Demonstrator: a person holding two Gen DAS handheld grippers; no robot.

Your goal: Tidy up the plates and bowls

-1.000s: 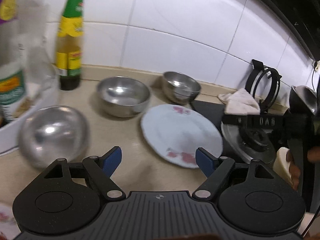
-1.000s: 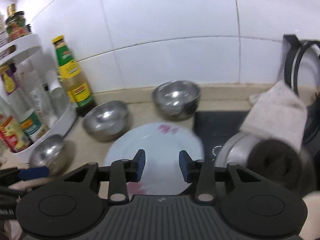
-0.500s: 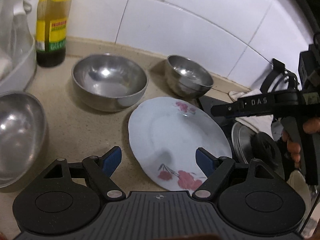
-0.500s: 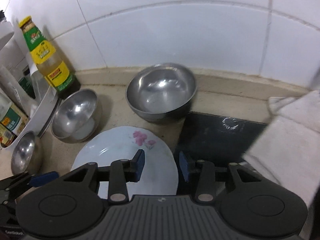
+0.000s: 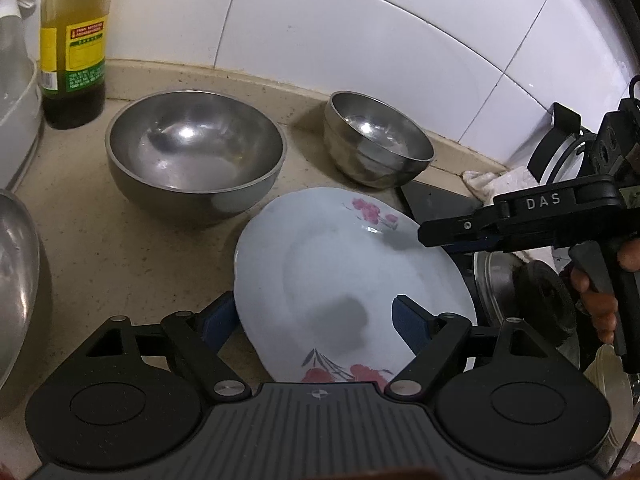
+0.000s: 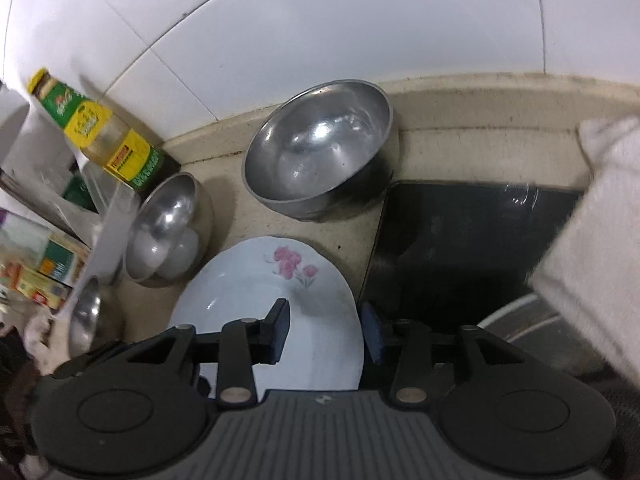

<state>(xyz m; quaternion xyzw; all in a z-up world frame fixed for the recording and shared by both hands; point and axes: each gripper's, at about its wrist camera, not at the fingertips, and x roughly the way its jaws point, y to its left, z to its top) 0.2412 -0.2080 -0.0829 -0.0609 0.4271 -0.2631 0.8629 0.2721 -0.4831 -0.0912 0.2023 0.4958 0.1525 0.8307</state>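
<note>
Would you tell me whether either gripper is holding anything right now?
Nothing is held: both the left gripper and right gripper straddle opposite rims of the flowered plate, jaws still apart.

The plate (image 5: pixel 352 272) at frame centre looks like glazed ceramic, glossy white with pink flower prints. The two bowls (image 5: pixel 196 152) (image 5: pixel 376 140) above it are polished metal, mirror-bright with faint scuffs. The bench (image 5: pixel 100 248) is speckled beige stone, matt. Wall tiles (image 5: pixel 320 32) are glossy white. At right, the cloth (image 6: pixel 592 240) looks soft and woven; the hob (image 6: pixel 460 240) is shiny black glass.
</note>
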